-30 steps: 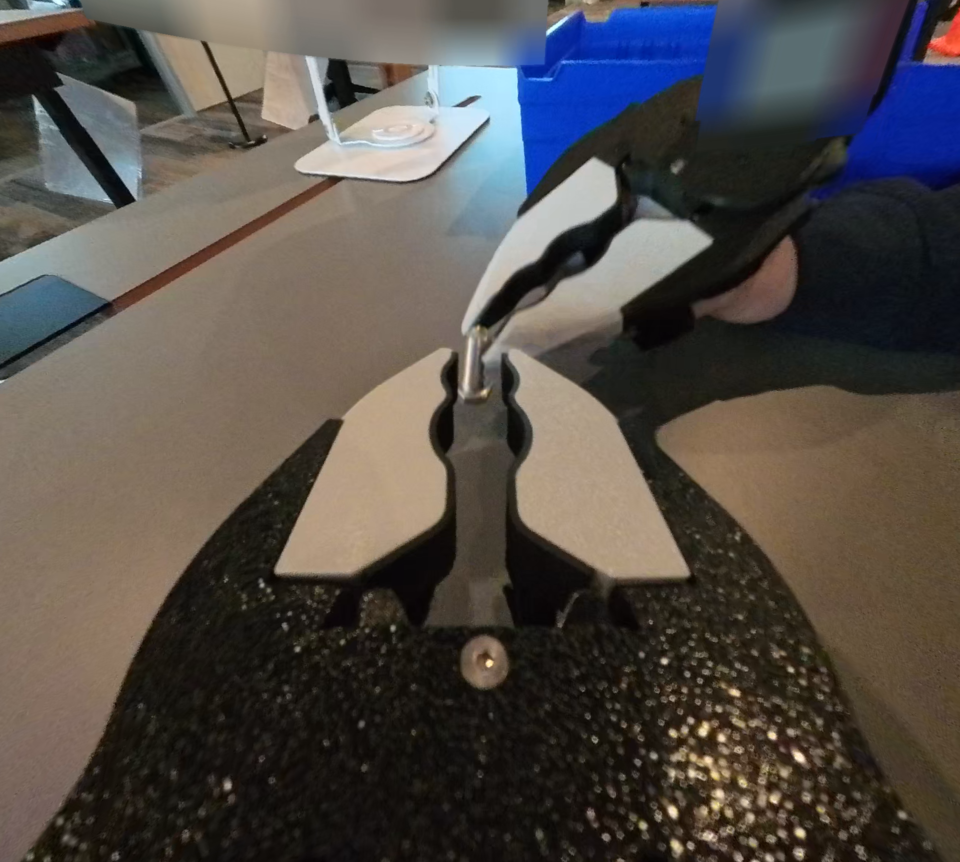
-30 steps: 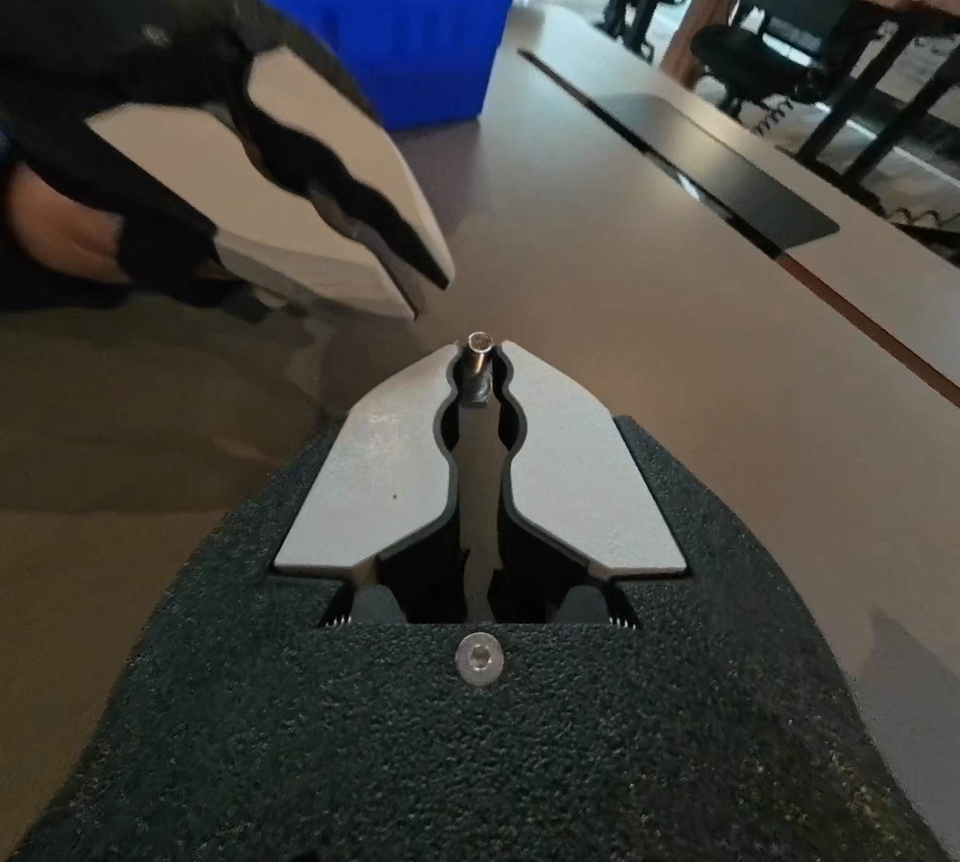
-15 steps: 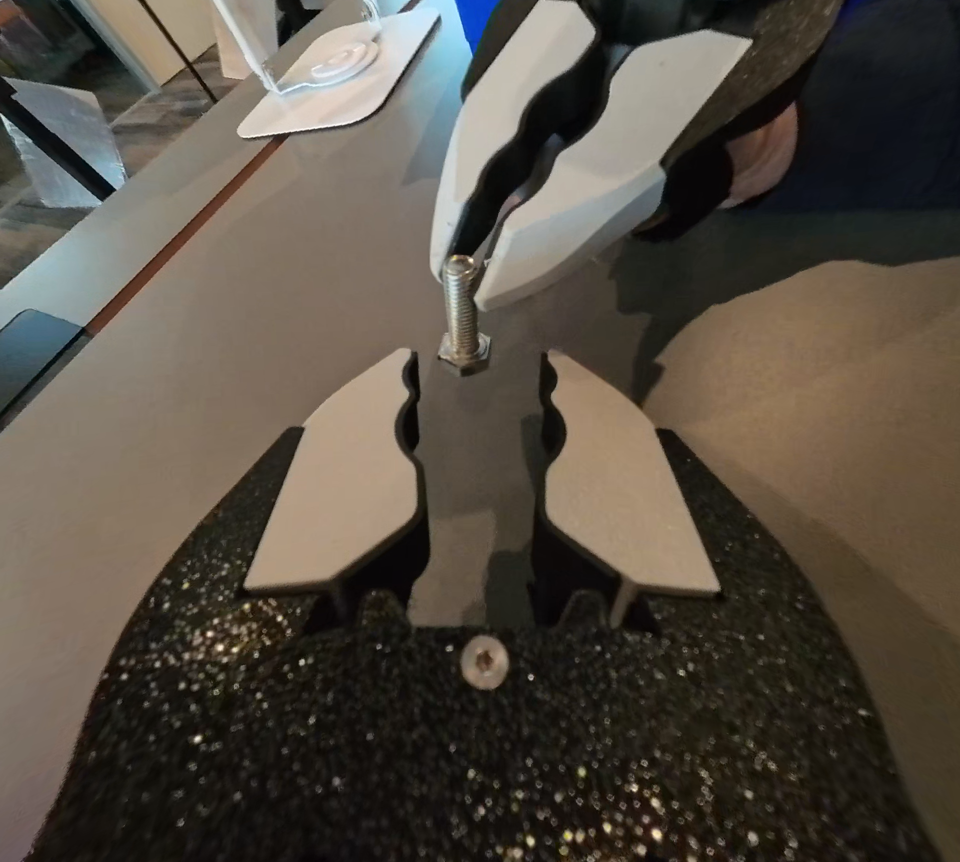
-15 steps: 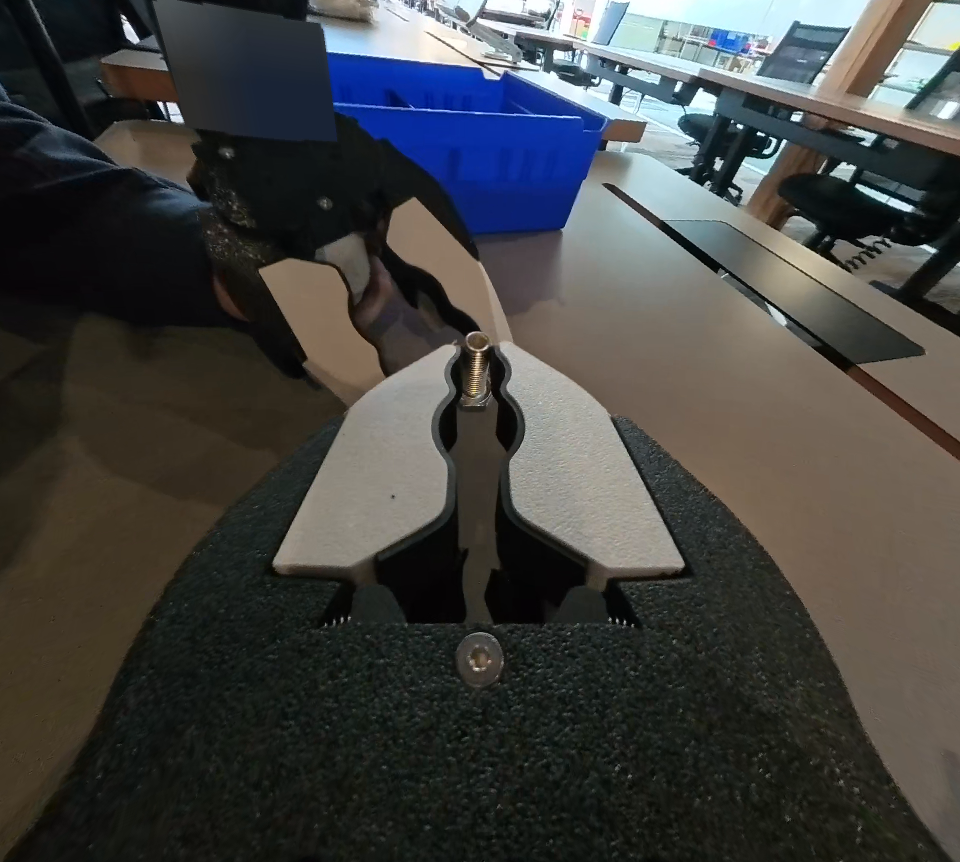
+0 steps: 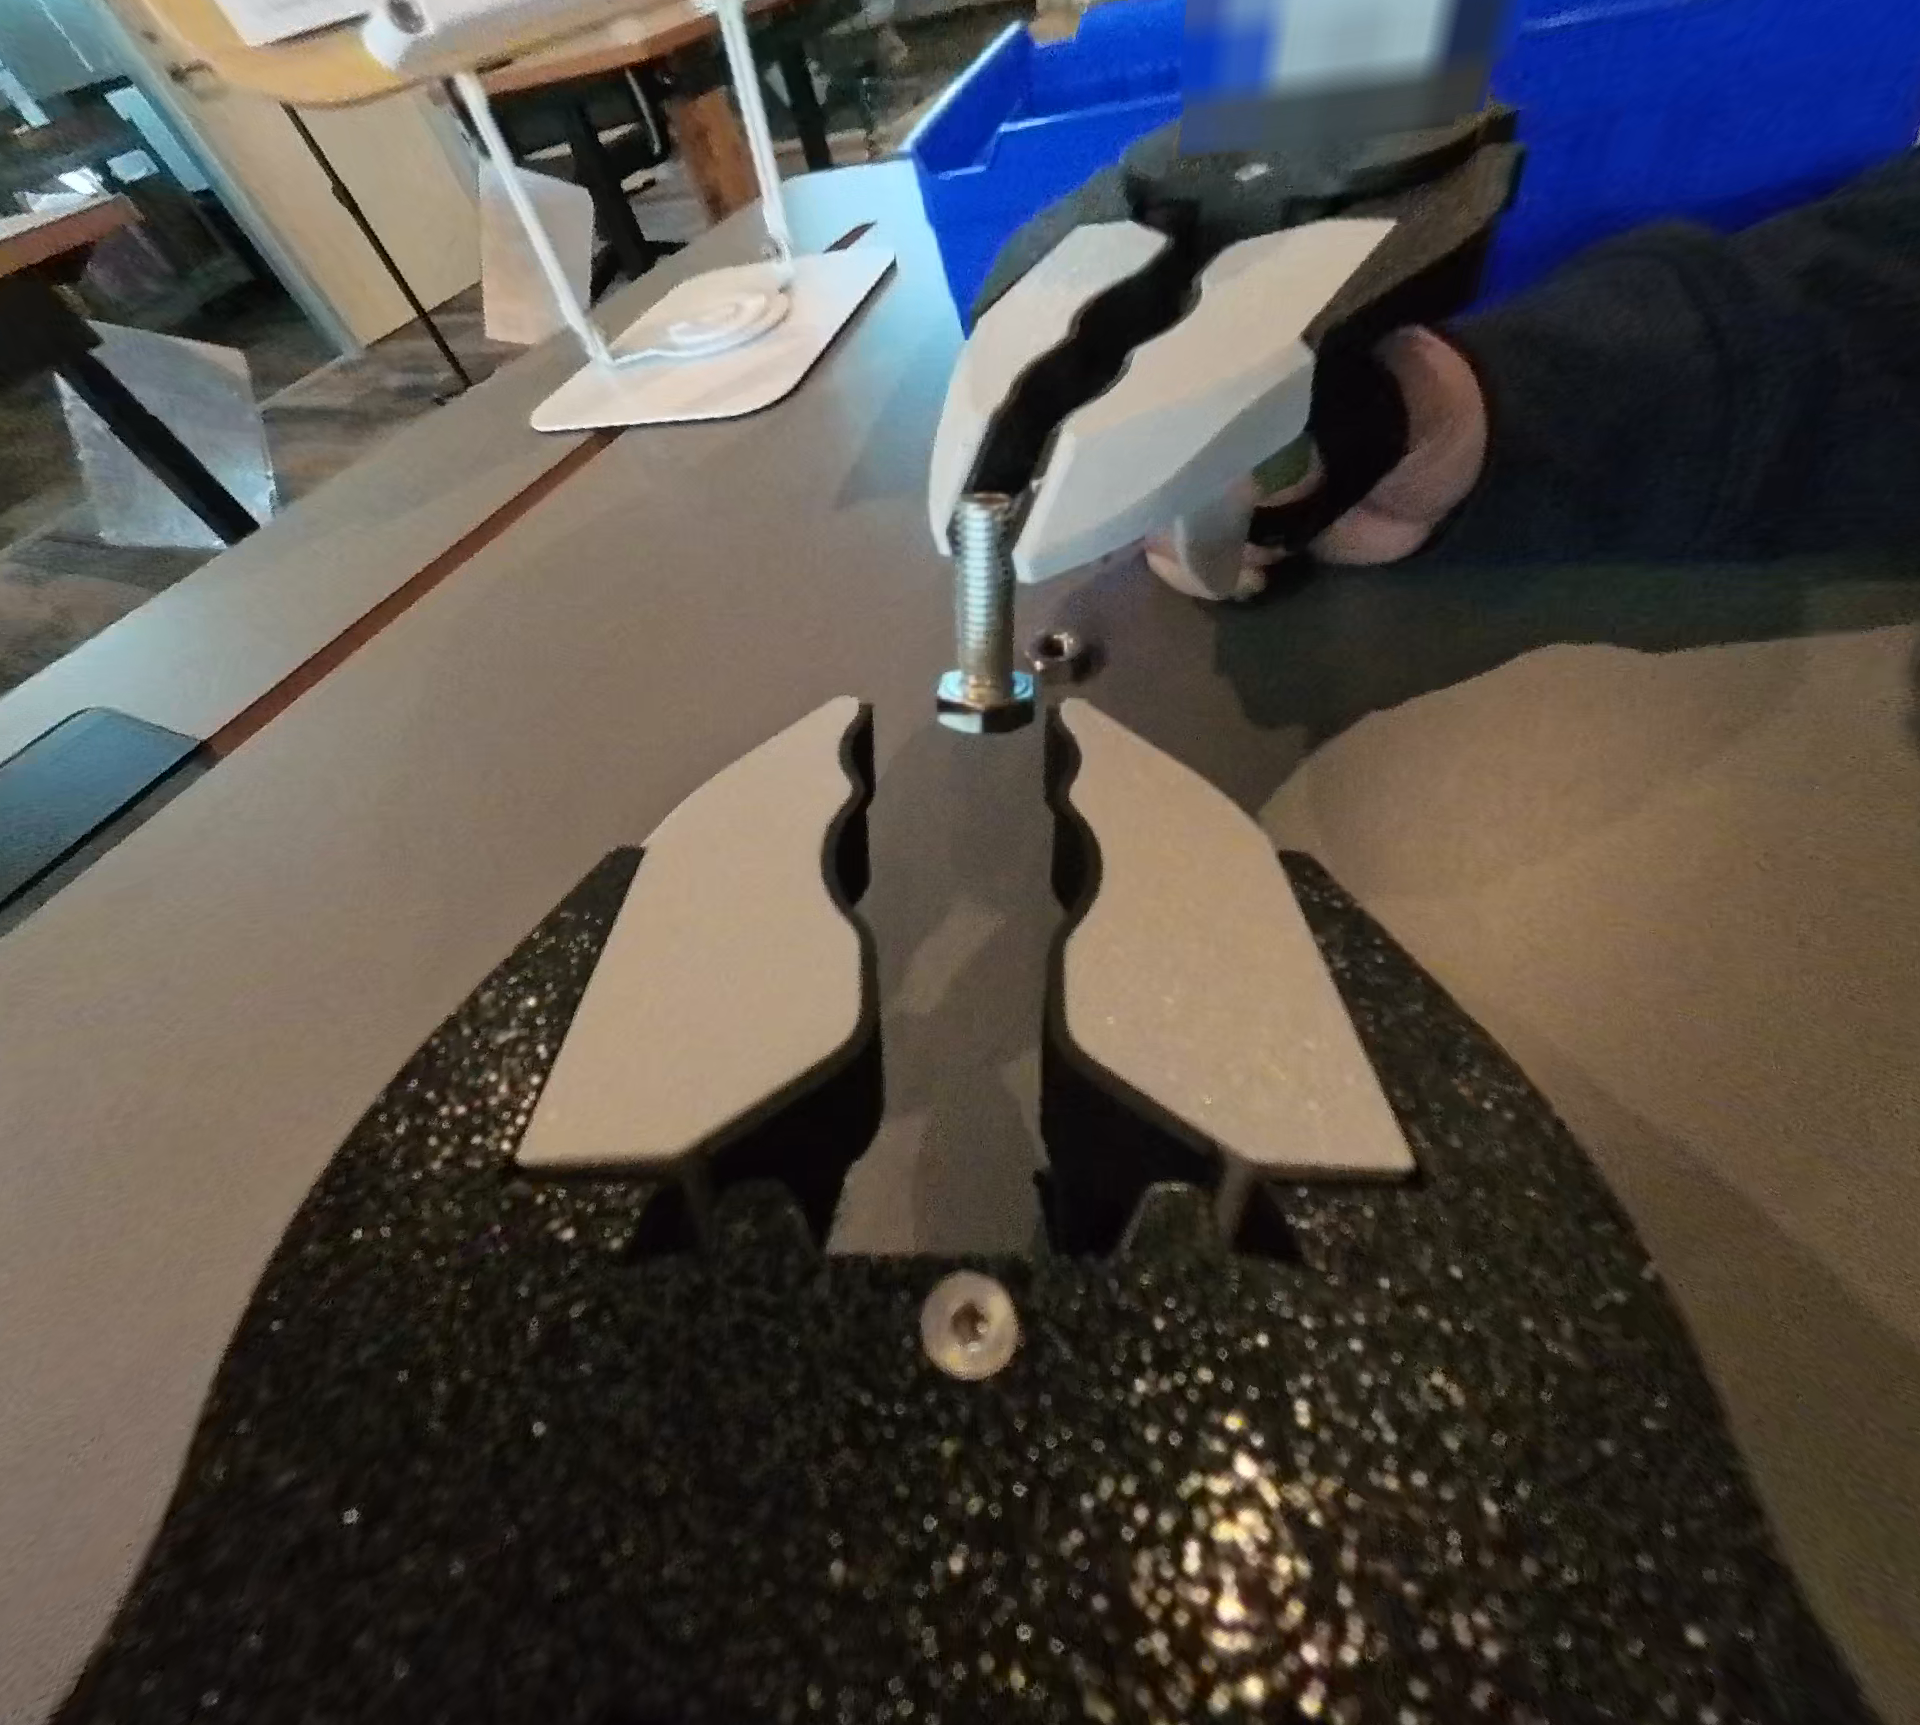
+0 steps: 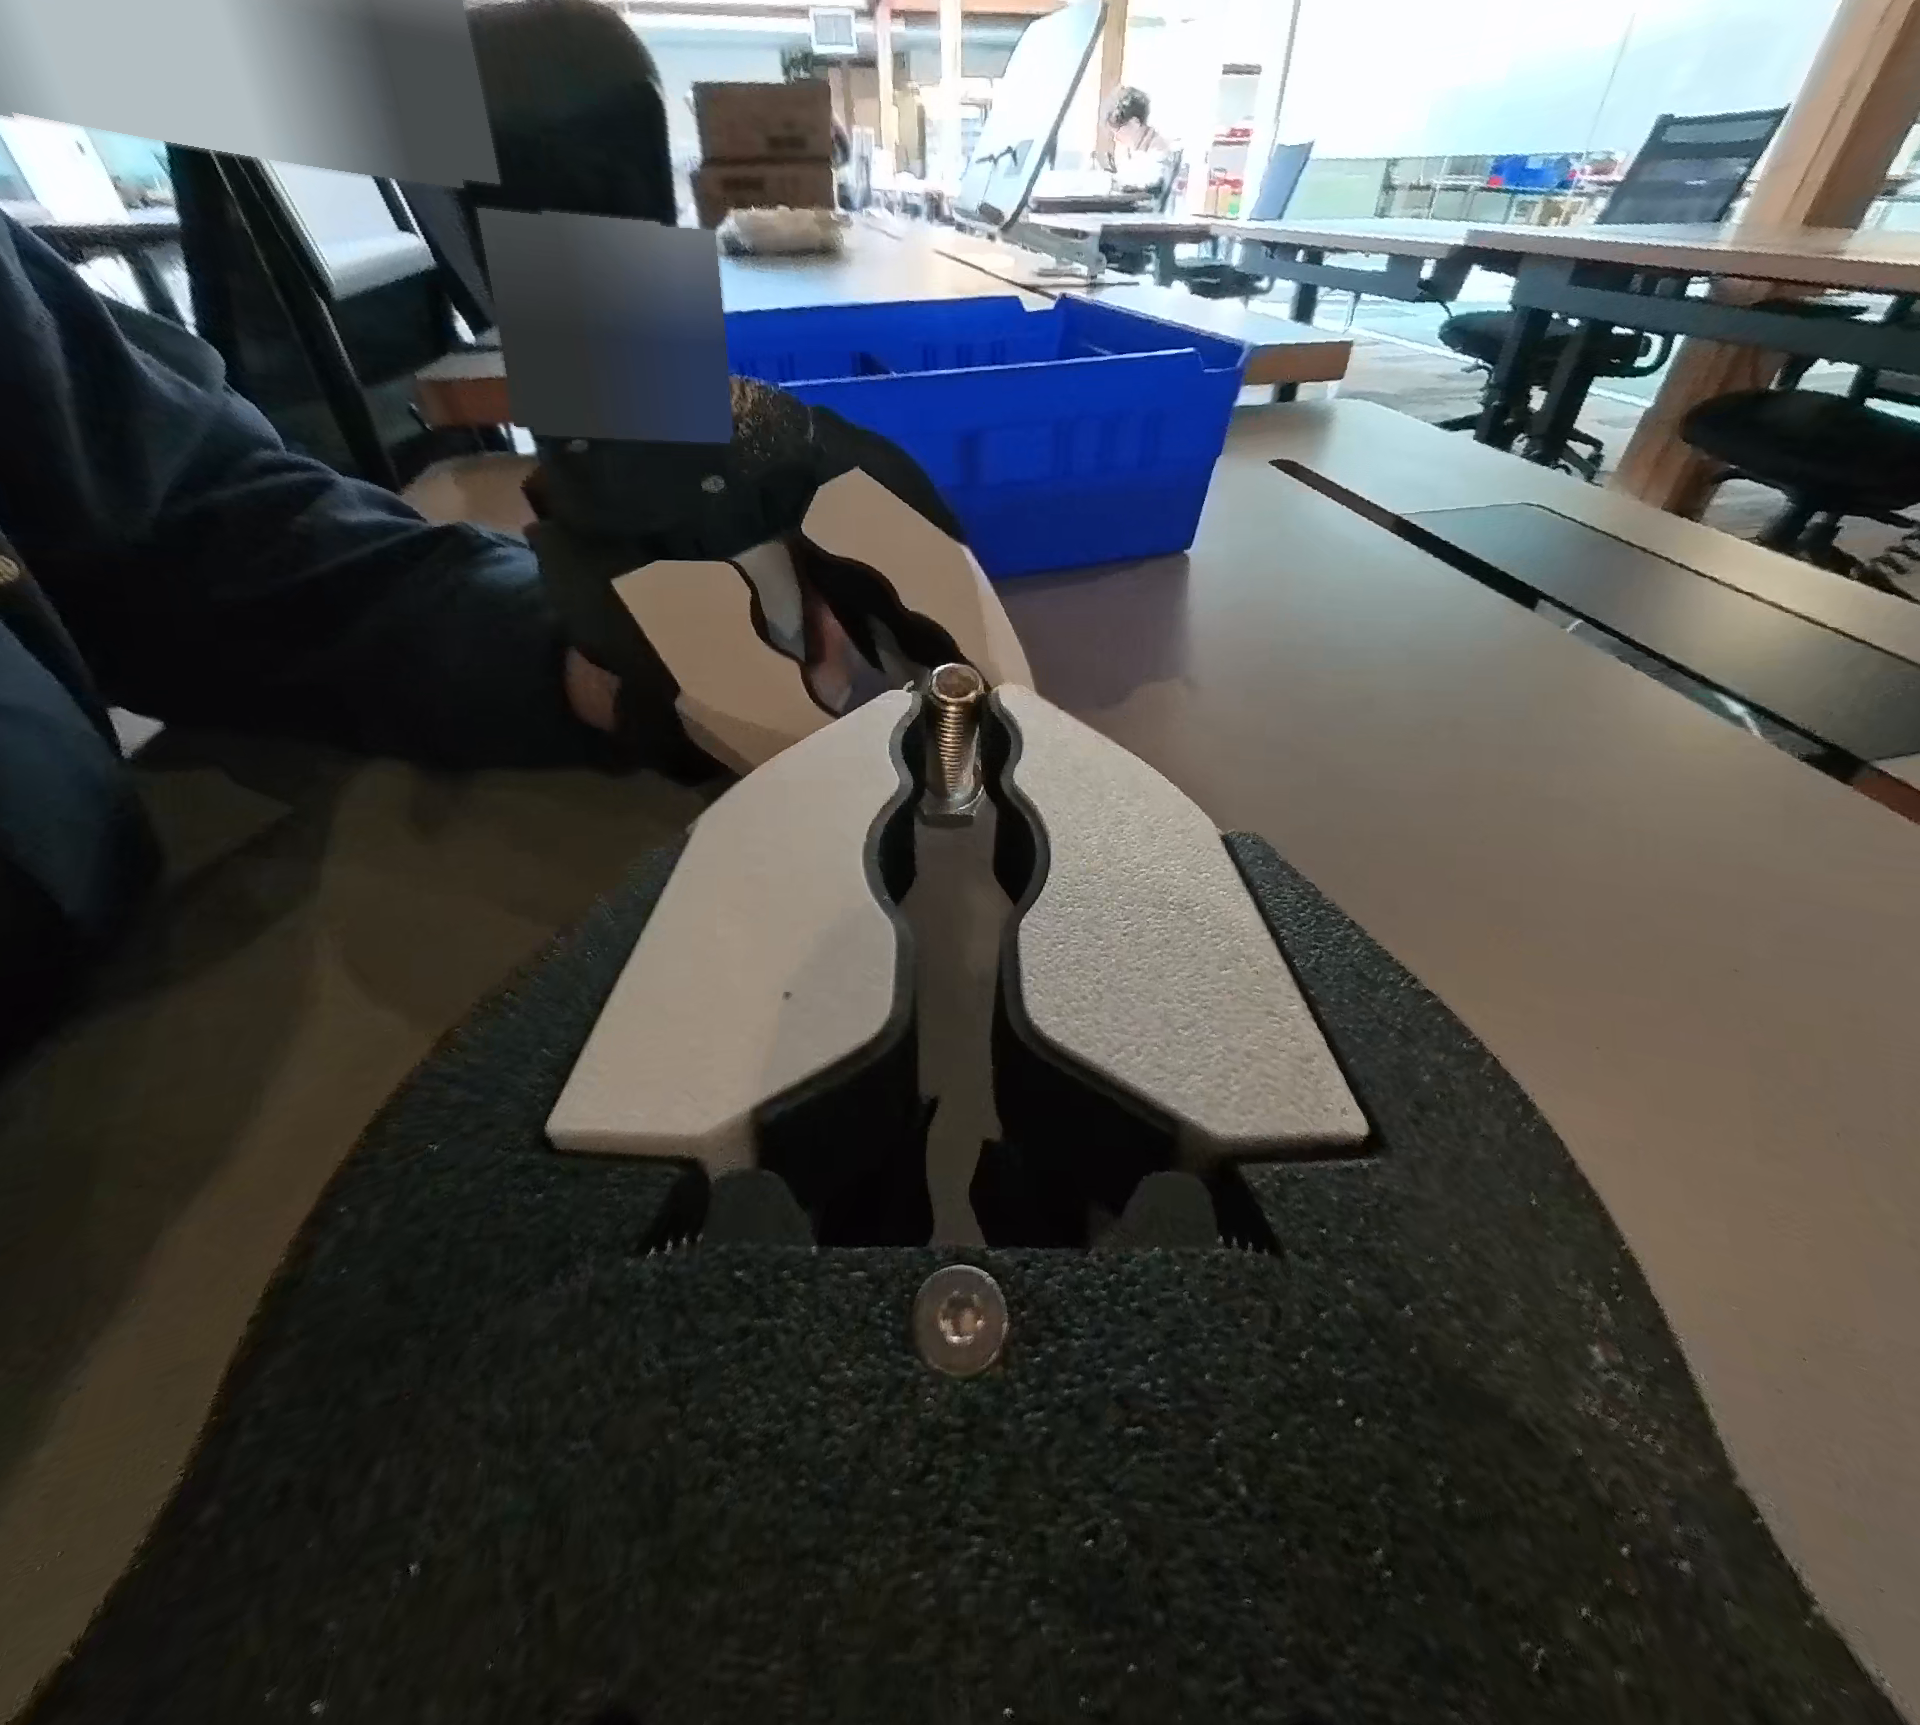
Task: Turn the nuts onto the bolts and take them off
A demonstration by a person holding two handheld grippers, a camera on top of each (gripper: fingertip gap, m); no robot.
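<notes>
While a broad grey-brown counter [image 5: 416,844] stretches beneath both tools, a deep blue plastic bin [image 6: 1049,428] stands at its far side and a white flat-based sign stand [image 5: 717,345] sits well off toward the edge. Nearer, the right hand-held gripper [image 5: 1003,522], with pale grey scalloped fingers on a black speckled body, is pressed together on the threaded end of a silver steel bolt [image 5: 982,605], which hangs upright with its hexagonal part lowest, just above the counter; the right wrist view shows the same bolt [image 6: 951,745] pinched between the fingertips. The left hand-held gripper [image 5: 961,730] is spread, its pale fingers flanking the gap just short of the bolt's hexagonal end and touching nothing. Smallest of all, a loose silver hex nut [image 5: 1058,647] lies on the counter just beside and behind the bolt. Judging from this, the nut is off the bolt and the next move is either to collect it or to set the bolt down. The risk lies in the grip: the right fingers hold only the tip of the threads, so a nudge from the left fingers could tilt or drop the bolt, and a bolt swinging low could knock the small nut rolling across the smooth counter.
</notes>
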